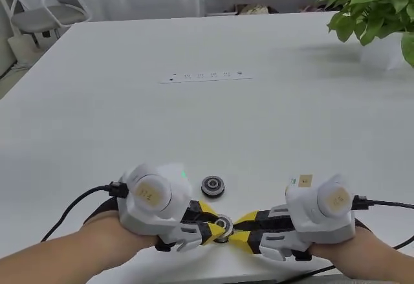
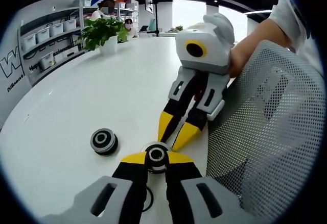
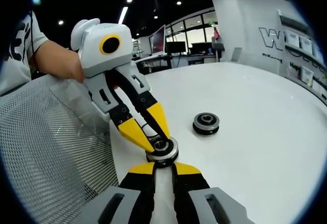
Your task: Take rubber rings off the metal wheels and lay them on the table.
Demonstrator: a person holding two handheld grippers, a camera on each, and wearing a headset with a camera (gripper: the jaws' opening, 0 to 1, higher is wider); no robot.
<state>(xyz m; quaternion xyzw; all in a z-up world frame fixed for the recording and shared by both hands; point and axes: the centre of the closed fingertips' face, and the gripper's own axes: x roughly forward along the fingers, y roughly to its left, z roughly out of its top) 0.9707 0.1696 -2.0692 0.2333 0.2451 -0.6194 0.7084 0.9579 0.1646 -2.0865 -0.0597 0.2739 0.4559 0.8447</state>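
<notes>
A metal wheel [image 1: 223,226] with a black rubber ring sits near the table's front edge, caught between both grippers. My left gripper [image 2: 156,158] is shut on this wheel [image 2: 156,154], one yellow tip on each side. From the opposite side my right gripper [image 3: 164,167] has its jaws nearly together, pinching the ring at the near rim of the wheel [image 3: 162,149]. In the head view the left gripper [image 1: 215,224] and right gripper [image 1: 237,228] meet tip to tip. A second wheel [image 1: 213,185] with its ring on lies flat just beyond, also seen as the loose wheel [image 2: 104,141] [image 3: 206,123].
The white table [image 1: 207,122] has a flush socket strip [image 1: 206,76] at its middle and a potted plant [image 1: 375,9] at the far right. Chairs [image 1: 48,6] stand behind it. A mesh chair back [image 2: 265,132] is close beside the grippers.
</notes>
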